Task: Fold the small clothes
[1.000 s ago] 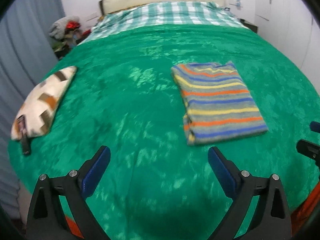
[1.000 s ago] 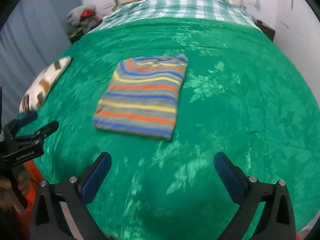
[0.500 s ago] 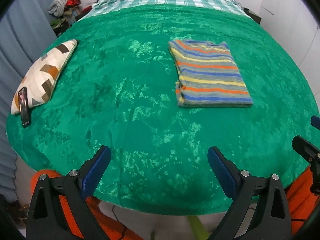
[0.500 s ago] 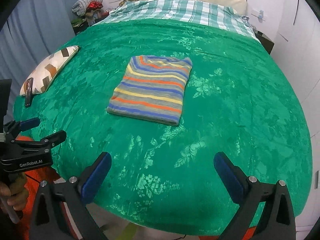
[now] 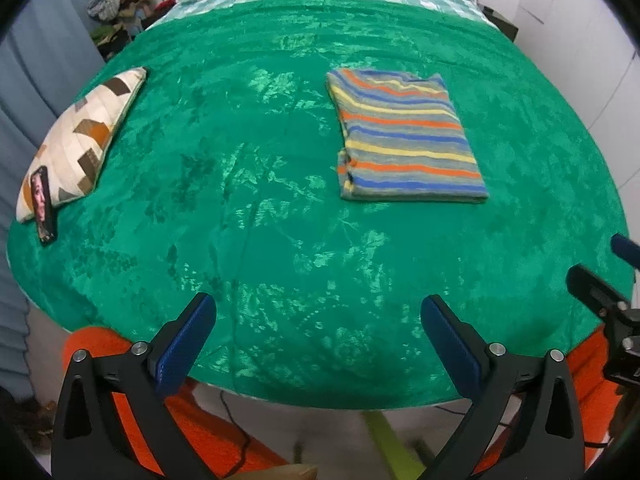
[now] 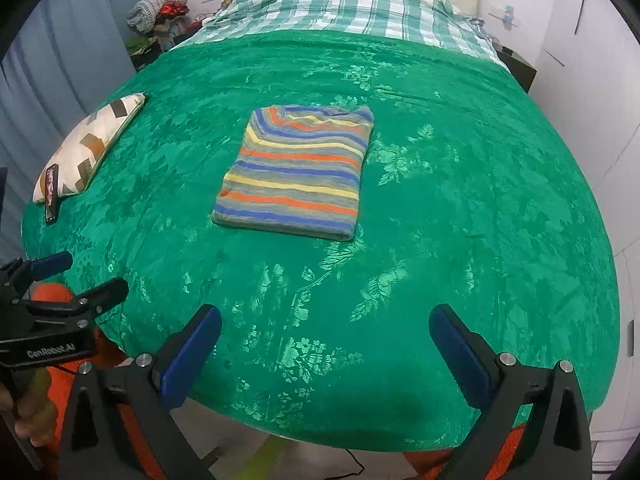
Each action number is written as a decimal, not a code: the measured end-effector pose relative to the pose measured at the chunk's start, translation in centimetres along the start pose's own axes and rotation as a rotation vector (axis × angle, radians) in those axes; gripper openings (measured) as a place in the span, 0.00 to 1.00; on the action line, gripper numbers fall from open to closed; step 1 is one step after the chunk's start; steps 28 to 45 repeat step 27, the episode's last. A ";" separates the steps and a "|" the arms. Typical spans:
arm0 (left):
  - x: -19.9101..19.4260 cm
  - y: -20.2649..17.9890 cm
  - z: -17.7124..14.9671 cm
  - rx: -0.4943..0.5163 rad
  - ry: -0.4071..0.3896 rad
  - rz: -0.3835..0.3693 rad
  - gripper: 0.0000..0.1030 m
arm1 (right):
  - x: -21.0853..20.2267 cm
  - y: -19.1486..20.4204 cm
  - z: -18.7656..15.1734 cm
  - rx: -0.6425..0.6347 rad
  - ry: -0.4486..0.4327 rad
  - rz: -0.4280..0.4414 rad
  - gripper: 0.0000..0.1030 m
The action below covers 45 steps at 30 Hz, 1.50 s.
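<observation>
A striped garment point(image 5: 404, 136) point(image 6: 298, 172) in blue, orange, yellow and grey lies folded into a neat rectangle on the green bedspread point(image 5: 260, 184) point(image 6: 460, 208). My left gripper point(image 5: 318, 322) is open and empty, held back over the near edge of the bed, well short of the garment. My right gripper point(image 6: 326, 330) is likewise open with nothing between its blue pads, over the bed's front edge. Each gripper shows at the side of the other's view: the right gripper point(image 5: 600, 280) at the right edge, the left gripper point(image 6: 64, 280) at the left edge.
A patterned cushion point(image 5: 80, 136) point(image 6: 92, 140) lies at the bed's left edge with a phone point(image 5: 42, 200) point(image 6: 51, 188) at its near end. A checked sheet point(image 6: 352, 12) and headboard are at the far end. Piled clothes point(image 6: 160, 12) sit far left. An orange surface point(image 5: 200, 428) lies below the bed.
Both grippers have pulled back and up from the bed; the garment now looks farther off and the bed's near edge and the floor have come into view. The garment has not moved.
</observation>
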<state>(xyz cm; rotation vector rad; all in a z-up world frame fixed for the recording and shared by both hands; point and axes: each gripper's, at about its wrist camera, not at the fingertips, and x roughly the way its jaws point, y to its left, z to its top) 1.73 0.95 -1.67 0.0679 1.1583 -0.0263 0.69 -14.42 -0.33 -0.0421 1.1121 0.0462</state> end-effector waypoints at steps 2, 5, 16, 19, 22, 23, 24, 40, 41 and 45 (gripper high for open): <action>-0.1 -0.2 0.0 0.012 -0.008 0.017 0.99 | -0.1 -0.1 0.0 0.005 0.000 -0.002 0.99; -0.5 -0.4 0.0 0.022 -0.021 0.020 0.99 | -0.3 -0.2 0.1 0.011 0.000 -0.006 0.99; -0.7 -0.8 0.0 0.044 -0.027 0.030 0.99 | -0.6 0.0 0.0 0.008 -0.005 -0.008 0.99; -0.8 -1.0 0.0 0.046 -0.022 0.030 0.99 | -0.6 0.0 0.0 0.008 -0.004 -0.009 0.99; -1.0 -0.9 -0.1 0.040 -0.022 0.016 0.99 | -0.6 0.0 -0.1 0.009 -0.006 -0.010 0.99; -1.2 -0.9 -0.2 0.038 -0.030 0.015 0.99 | -0.7 -0.1 -0.1 0.011 -0.007 -0.008 0.99; -1.5 -1.0 -0.3 0.038 -0.040 0.016 0.99 | -0.7 -0.1 -0.1 0.011 -0.007 -0.007 0.99; -2.1 -1.2 -0.3 0.050 -0.057 0.020 0.99 | -0.7 -0.2 -0.2 0.013 -0.012 -0.008 0.99; -2.1 -1.2 -0.3 0.050 -0.057 0.020 0.99 | -0.7 -0.2 -0.2 0.013 -0.012 -0.008 0.99; -2.1 -1.2 -0.3 0.050 -0.057 0.020 0.99 | -0.7 -0.2 -0.2 0.013 -0.012 -0.008 0.99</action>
